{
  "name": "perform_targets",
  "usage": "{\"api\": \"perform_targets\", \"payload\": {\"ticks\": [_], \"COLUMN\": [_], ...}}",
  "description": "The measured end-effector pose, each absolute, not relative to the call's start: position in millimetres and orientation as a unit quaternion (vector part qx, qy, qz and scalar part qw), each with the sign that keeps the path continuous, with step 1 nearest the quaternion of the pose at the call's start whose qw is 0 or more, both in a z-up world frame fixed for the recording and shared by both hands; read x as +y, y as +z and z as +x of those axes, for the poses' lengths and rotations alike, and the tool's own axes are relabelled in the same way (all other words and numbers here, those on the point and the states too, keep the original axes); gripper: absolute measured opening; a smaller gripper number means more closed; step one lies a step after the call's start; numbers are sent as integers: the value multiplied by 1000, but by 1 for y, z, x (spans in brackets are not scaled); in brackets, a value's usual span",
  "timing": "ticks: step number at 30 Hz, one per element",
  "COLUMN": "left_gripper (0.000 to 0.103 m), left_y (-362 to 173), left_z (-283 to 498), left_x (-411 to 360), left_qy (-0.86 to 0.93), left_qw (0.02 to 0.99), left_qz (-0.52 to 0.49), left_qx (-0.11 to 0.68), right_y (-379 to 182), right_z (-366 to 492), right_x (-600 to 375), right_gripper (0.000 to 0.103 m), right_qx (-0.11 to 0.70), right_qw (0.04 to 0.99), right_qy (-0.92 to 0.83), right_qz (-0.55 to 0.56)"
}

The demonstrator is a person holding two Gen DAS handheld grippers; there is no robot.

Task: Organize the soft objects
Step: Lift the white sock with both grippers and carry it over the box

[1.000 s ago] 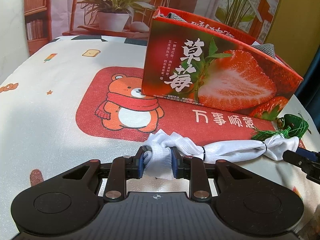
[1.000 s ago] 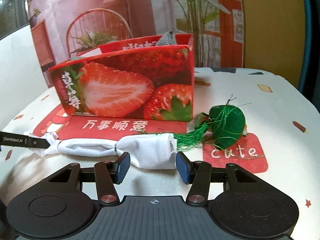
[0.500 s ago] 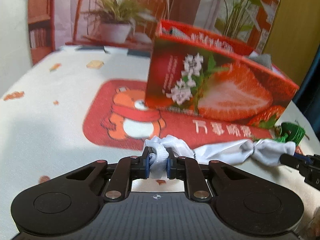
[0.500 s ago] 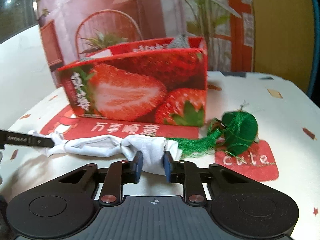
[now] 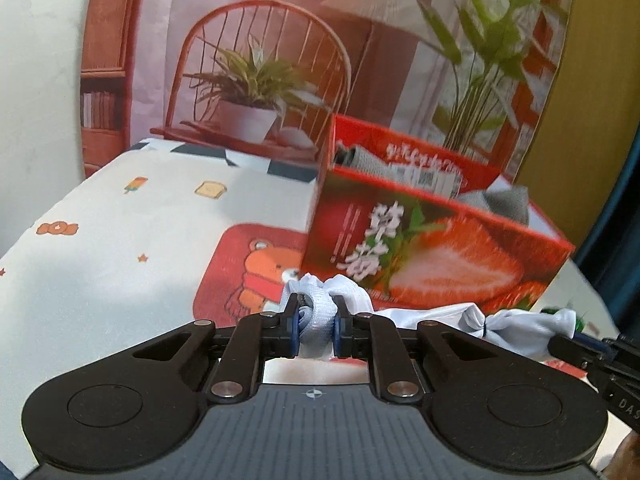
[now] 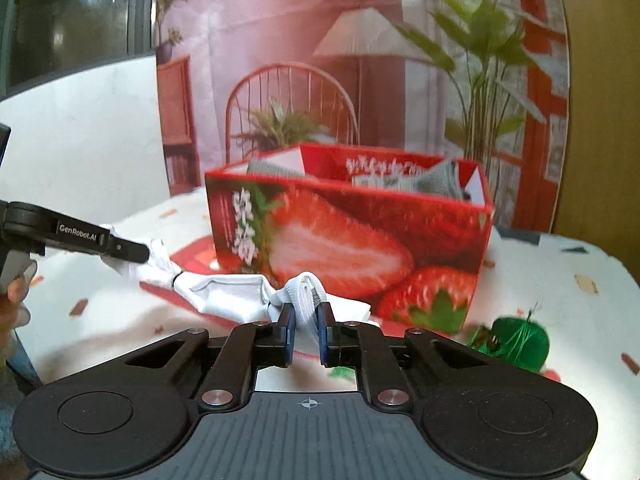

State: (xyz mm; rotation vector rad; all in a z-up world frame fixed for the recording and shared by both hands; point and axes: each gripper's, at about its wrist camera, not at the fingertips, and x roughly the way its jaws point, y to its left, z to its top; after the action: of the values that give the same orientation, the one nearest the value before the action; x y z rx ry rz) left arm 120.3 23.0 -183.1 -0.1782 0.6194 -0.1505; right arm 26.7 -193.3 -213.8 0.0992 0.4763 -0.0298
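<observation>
A long white cloth bundle (image 5: 424,314), tied with dark bands, hangs stretched between my two grippers above the tablecloth. My left gripper (image 5: 316,322) is shut on its left end. The right gripper (image 6: 306,320) is shut on the other end of the same white cloth bundle (image 6: 236,292). In the right wrist view the left gripper (image 6: 138,254) shows at the far left, gripping the cloth. Behind the bundle stands the open red strawberry box (image 5: 432,256), (image 6: 348,248), with grey cloths (image 5: 496,200) inside. A green tasselled ball (image 6: 516,338) lies on the table at the right.
The table carries a white patterned cloth (image 5: 120,248) with a red bear mat (image 5: 248,268) under the box. A printed backdrop of a chair, plants and a lamp (image 5: 260,80) stands behind. A person's fingers (image 6: 16,300) show at the left edge of the right wrist view.
Both grippers closed on the ends of the white bundle and lifted it off the table. The box now sits lower in both views and its inside shows.
</observation>
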Motion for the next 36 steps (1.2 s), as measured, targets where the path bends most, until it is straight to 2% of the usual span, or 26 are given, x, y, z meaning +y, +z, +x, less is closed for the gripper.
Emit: {"api": "perform_targets", "payload": {"ticks": [6,18,25,32,36], "left_gripper": [16,16,16,16,16], "left_y": [-161,-105,-104,-129,-139], "left_z": [120,153,202,247,264], "left_x": [25,-6,-25,-46,-52], "left_qy": [-88,-123,-131,-135,-128], "left_qw": [952,968,958,933,929], "left_qz": [-95,-49,-41,-35,-19], "left_qx": [276,213,251,332,346], "right_y": [-202,-151,-143,-152,-165], "right_z": [22,43,86,131,150], "right_x": [-204,-235,-264,-281,-289], "right_gripper": [11,11,11,10,10], "right_qx": [209,144,168,244,274], "right_qw": [975,986,981,961,949], "right_qy": [-28,-46,-53,-52,-63], "right_qz": [65,68,83,115,142]}}
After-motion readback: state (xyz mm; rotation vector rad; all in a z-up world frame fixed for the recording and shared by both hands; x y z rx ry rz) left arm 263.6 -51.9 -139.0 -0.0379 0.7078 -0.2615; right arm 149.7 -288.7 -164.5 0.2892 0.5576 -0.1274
